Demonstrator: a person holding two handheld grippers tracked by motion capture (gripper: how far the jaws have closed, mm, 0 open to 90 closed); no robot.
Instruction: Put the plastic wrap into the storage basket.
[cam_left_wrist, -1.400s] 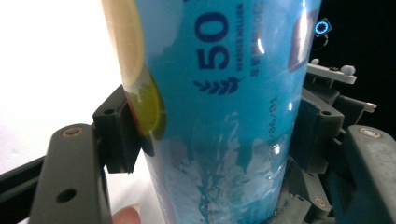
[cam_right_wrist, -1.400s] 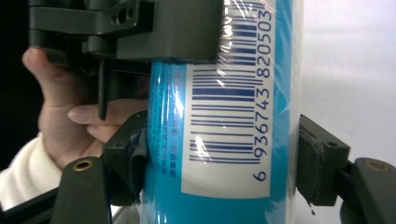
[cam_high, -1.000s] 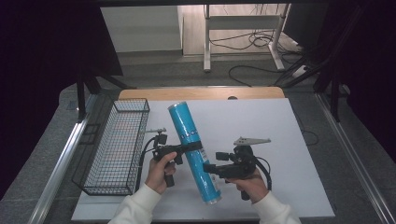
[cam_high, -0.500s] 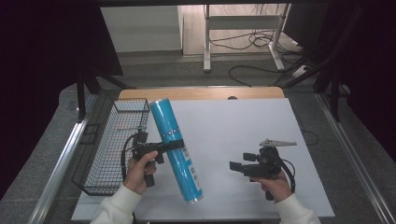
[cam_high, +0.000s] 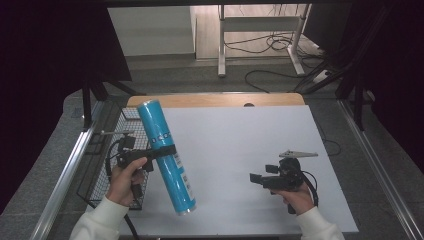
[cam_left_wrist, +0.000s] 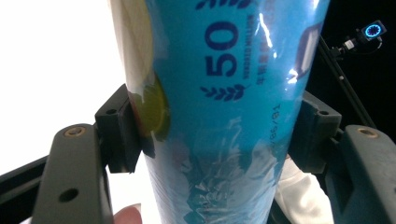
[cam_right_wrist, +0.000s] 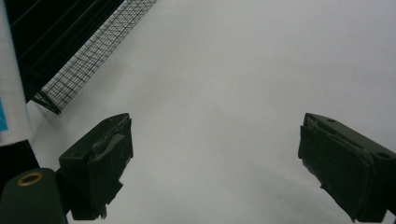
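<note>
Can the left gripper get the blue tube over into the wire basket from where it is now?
Probably yes. The left gripper is clamped around the blue tube, held tilted off the table, and the wire basket sits right beside that hand with its top open.

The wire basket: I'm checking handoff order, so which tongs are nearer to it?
Left. The left tongs, clamped around the blue tube, sit at the wire basket rim. The right tongs are open over the white table, well off to the basket's right.

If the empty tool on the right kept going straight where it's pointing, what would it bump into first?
Probably the tall blue plastic-wrapped tube held by the left tool. The right tool points left across the bare white tabletop, jaws open. It may be angled down enough to meet the table first; depth is unclear.
</note>
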